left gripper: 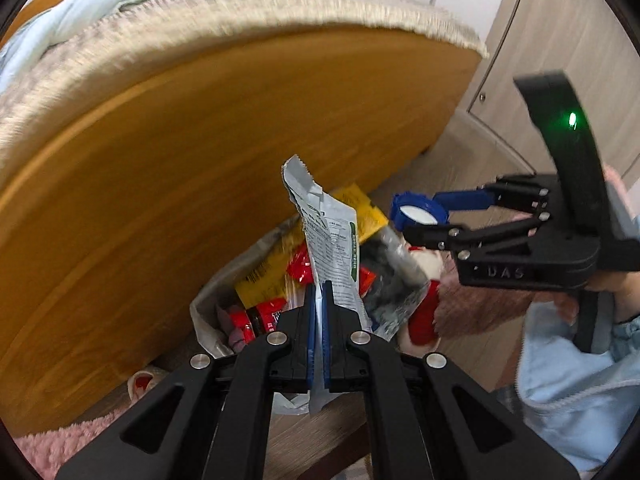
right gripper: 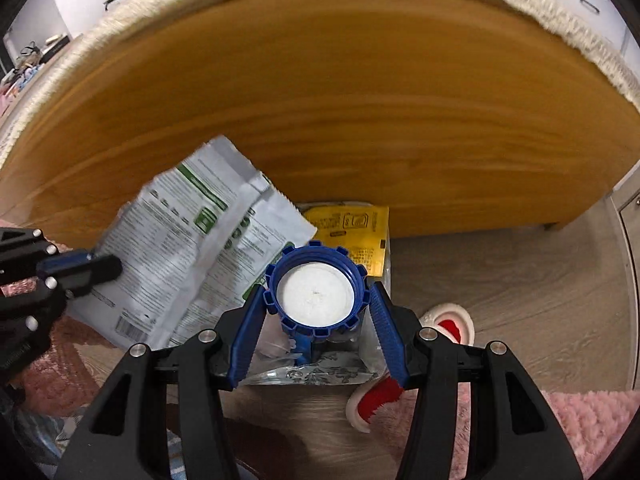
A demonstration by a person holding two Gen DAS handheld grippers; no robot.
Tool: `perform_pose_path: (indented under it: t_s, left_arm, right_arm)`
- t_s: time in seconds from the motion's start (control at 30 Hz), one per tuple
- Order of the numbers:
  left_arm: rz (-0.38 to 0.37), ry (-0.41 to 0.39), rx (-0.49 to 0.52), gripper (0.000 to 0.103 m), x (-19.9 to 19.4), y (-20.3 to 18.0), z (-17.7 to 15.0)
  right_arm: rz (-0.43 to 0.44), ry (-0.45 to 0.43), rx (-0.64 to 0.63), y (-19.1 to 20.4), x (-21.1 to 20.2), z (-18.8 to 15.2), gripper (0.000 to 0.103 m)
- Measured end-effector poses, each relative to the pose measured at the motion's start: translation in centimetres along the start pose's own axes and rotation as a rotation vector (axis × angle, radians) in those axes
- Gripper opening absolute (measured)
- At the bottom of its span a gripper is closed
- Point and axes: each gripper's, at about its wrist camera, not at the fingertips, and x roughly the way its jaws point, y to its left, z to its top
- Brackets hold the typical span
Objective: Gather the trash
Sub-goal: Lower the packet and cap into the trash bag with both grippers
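Note:
My left gripper is shut on a white printed wrapper with a green label, which stands up from the jaws. Right under it an open trash bag holds a yellow packet and red wrappers. To the right, my right gripper holds a blue bottle cap with a white liner. In the right wrist view the right gripper pinches the blue cap above the bag and the yellow packet. At the left, the left gripper holds the wrapper.
A wooden bed board topped by a beige fringed blanket rises just behind the bag. Red-and-white slippers lie on the wood floor to the right. A pink rug covers the near floor. A person's light-blue sleeve shows.

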Motion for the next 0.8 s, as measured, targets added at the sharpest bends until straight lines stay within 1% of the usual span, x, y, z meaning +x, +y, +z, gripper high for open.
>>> perform_pose_path:
  t_s: [0.1, 0.23, 0.43, 0.63, 0.8]
  left_arm:
    - [-0.002, 0.030, -0.003, 0.000, 1.8, 0.2, 0.2]
    - [-0.003, 0.071, -0.027, 0.000, 3.9, 0.7, 0.5]
    - [-0.004, 0.113, -0.060, 0.000, 5.8, 1.1, 0.5]
    - [0.011, 0.161, -0.099, 0.000, 7.8, 2.1, 0.4]
    - [0.037, 0.200, -0.107, 0.000, 9.5, 2.7, 0.0]
  right_arm:
    - [0.001, 0.043, 0.015, -0.7, 1.5, 0.3, 0.052]
    - [-0.013, 0.085, 0.023, -0.5, 3.2, 0.7, 0.052]
    - [-0.020, 0.148, 0.009, 0.1, 5.0, 0.9, 0.052]
    - [-0.038, 0.262, 0.021, -0.4, 7.1, 0.4, 0.052]
    - [-0.056, 0.390, 0.053, -1.3, 9.5, -0.8, 0.052]
